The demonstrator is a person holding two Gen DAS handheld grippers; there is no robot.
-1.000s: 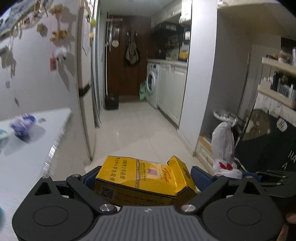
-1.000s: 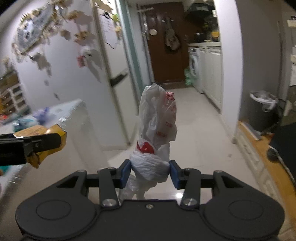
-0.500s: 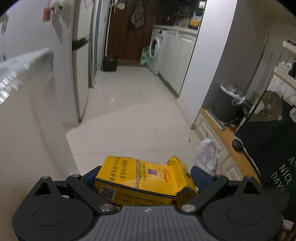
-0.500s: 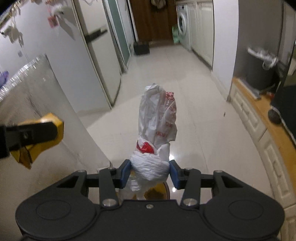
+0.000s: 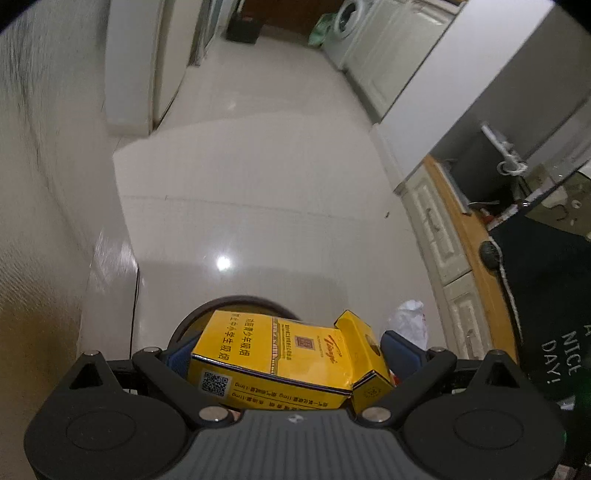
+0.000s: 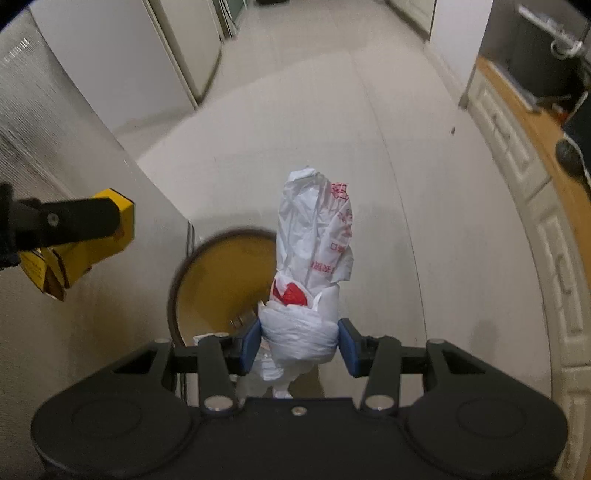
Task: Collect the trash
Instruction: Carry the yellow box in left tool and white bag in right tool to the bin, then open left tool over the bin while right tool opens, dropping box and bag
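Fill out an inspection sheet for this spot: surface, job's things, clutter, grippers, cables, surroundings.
Surface: pale glossy floor tiles, a light glare on them.
Job's things: yellow carton, flap open; knotted white plastic bag with red print; round bin on the floor, yellowish inside.
Clutter: small dark speck on the floor.
Grippers: left gripper shut on the carton; right gripper shut on the bag, beside the bin's opening.
Cables: thin dark cord along the left wall.
Surroundings: washing machine, white cabinets, wooden ledge.

both pointing steeply down, the left gripper (image 5: 291, 356) and right gripper (image 6: 299, 343) each clamp something between blue pads.
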